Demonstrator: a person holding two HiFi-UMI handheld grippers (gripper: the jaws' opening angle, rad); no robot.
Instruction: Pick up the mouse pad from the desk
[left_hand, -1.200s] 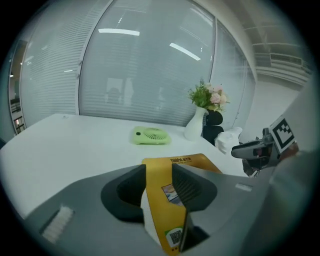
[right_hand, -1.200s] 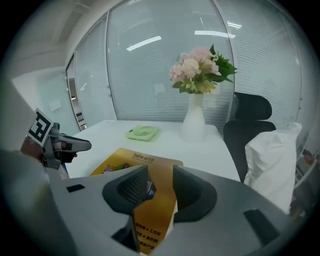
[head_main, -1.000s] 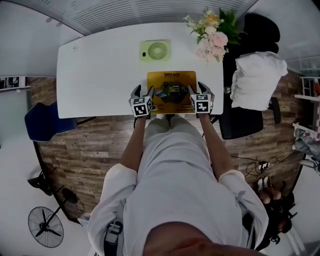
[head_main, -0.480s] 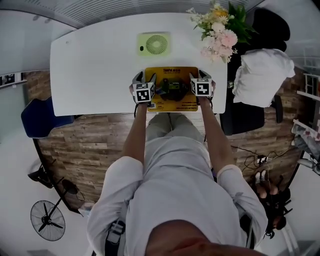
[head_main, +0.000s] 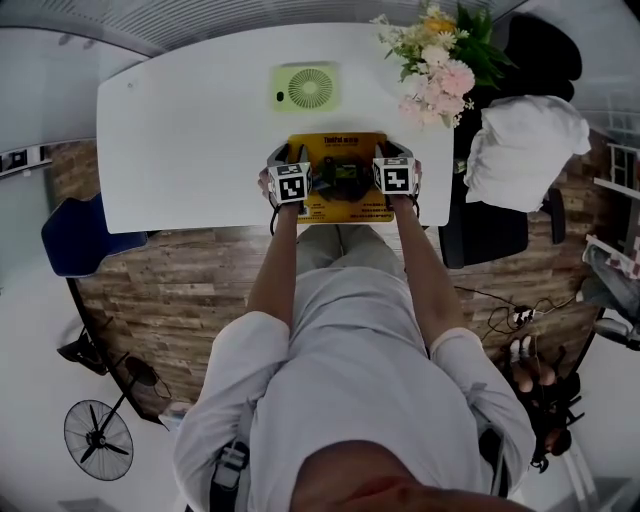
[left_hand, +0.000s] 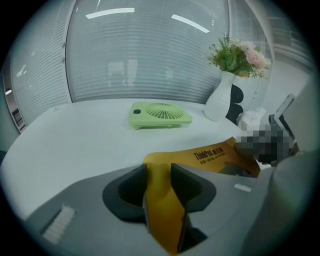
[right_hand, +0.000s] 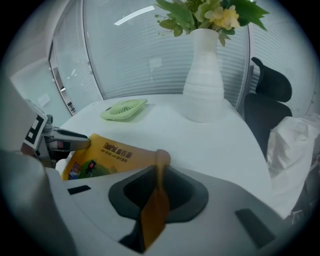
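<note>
Two grippers: left gripper (left_hand: 159, 172) and right gripper (right_hand: 159, 175), jaws just closing, each clamped on a side edge.
Mouse pad (head_main: 343, 143): thin floppy yellow rectangle, edges buckled upward, at the smooth white desk's (head_main: 190, 130) 6 o'clock rim.
Fan (head_main: 308, 88): flat green plastic, 12 o'clock of it.

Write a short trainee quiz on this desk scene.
1. True or false: the fan lies apart from the pad.
2. What do the left tool and right tool grip? A) a cup B) the pad C) nothing
3. Fill in: the flowers stand in a white ____.
Key: 1 true; 2 B, both tools' jaws have just closed on its edges; 3 vase.
</note>
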